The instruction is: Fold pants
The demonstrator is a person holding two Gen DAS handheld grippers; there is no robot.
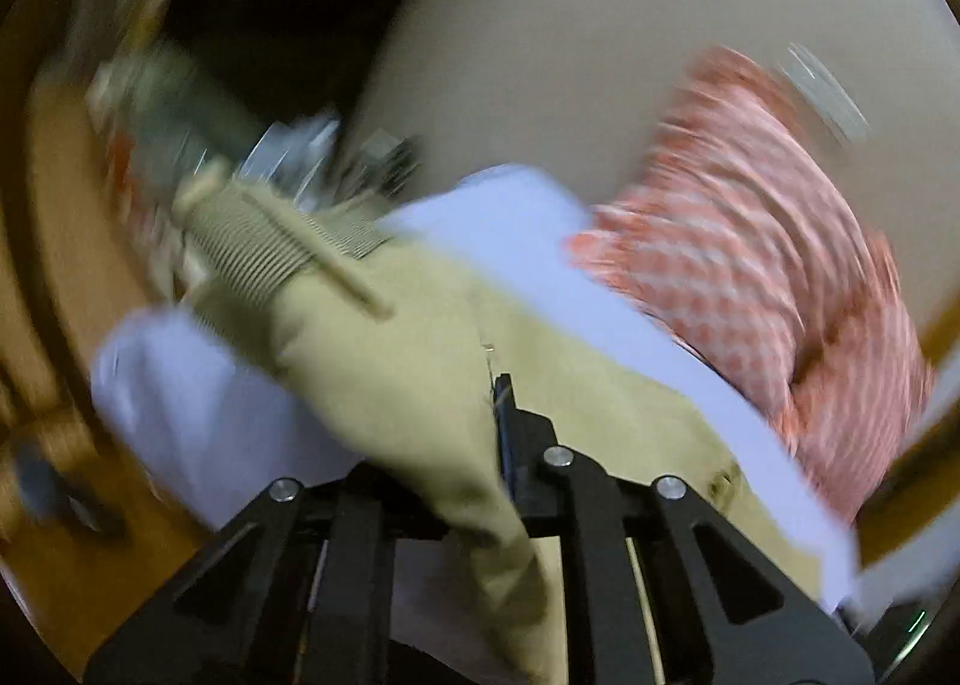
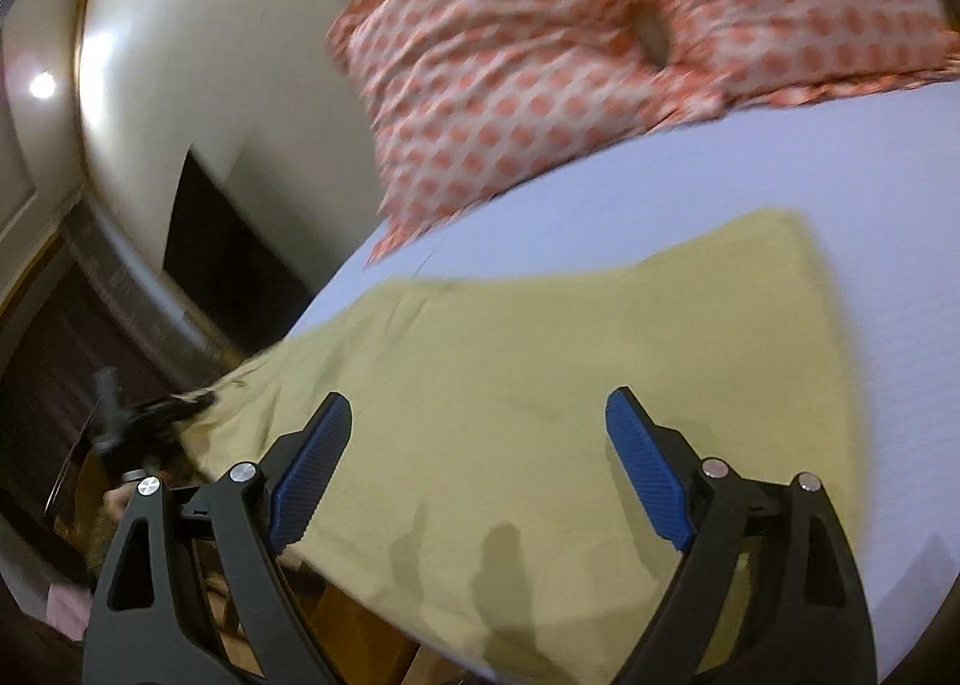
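Note:
Khaki pants [image 1: 390, 361] lie on a pale lavender bed sheet [image 1: 198, 409], with the ribbed elastic waistband [image 1: 258, 241] at the far left. My left gripper [image 1: 501, 415] is shut on a fold of the pants and lifts it; the view is blurred. In the right wrist view the pants [image 2: 540, 361] lie spread flat on the sheet [image 2: 810, 193]. My right gripper [image 2: 480, 457] is open and empty just above the pants, blue pads [image 2: 645, 463] wide apart. The left gripper [image 2: 150, 415] shows at the pants' left edge.
An orange-and-white patterned pillow [image 2: 570, 66] lies at the head of the bed against a cream wall [image 2: 210, 54]. It also shows in the left wrist view [image 1: 750, 241]. Wooden floor [image 1: 60, 217] and clutter [image 1: 180, 102] lie beyond the bed's left edge.

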